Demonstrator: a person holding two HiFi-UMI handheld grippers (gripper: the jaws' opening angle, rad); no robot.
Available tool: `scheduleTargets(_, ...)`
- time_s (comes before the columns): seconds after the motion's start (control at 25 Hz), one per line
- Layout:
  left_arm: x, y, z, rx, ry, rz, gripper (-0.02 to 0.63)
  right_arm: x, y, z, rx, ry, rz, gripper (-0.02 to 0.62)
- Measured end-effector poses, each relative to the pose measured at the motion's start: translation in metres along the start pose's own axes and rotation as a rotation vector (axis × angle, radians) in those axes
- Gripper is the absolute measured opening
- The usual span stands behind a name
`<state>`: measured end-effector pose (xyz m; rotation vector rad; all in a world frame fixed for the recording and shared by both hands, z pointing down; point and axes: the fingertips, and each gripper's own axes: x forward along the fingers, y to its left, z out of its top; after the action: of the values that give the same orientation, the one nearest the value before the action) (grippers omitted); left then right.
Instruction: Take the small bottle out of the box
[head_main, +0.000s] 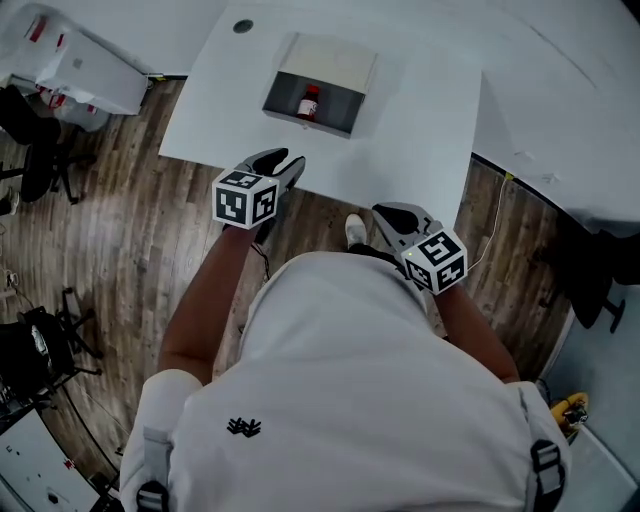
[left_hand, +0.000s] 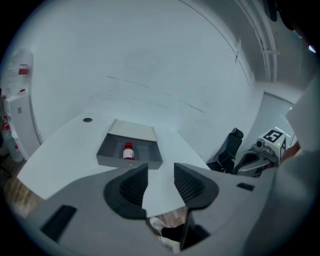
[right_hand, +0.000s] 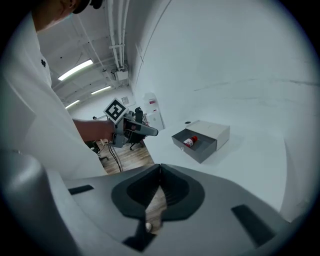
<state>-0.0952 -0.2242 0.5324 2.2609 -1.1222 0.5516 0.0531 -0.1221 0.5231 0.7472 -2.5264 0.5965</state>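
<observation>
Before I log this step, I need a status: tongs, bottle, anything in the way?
Left tongs open, empty. Right tongs shut, empty. Small bottle in open box on table, untouched. Nothing blocking the approach.

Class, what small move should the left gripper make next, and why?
Probably ease the left gripper forward over the table toward the box: its jaws stand apart and empty, well short of the small bottle inside the open box.
</observation>
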Motion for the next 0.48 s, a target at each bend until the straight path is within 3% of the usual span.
scheduleTargets(0.32, 0.061, 0.04, 0.028, 0.011, 0.13, 0.109, 0.214, -0.01, -0.071, 0.004, 0.057, -0.016, 0.0, 0.006)
scheduleTargets(0.48, 0.088, 0.058, 0.033, 0.018, 0.201, 0.166, 0.219, -0.015, -0.096, 0.002, 0.134, -0.027, 0.017, 0.007)
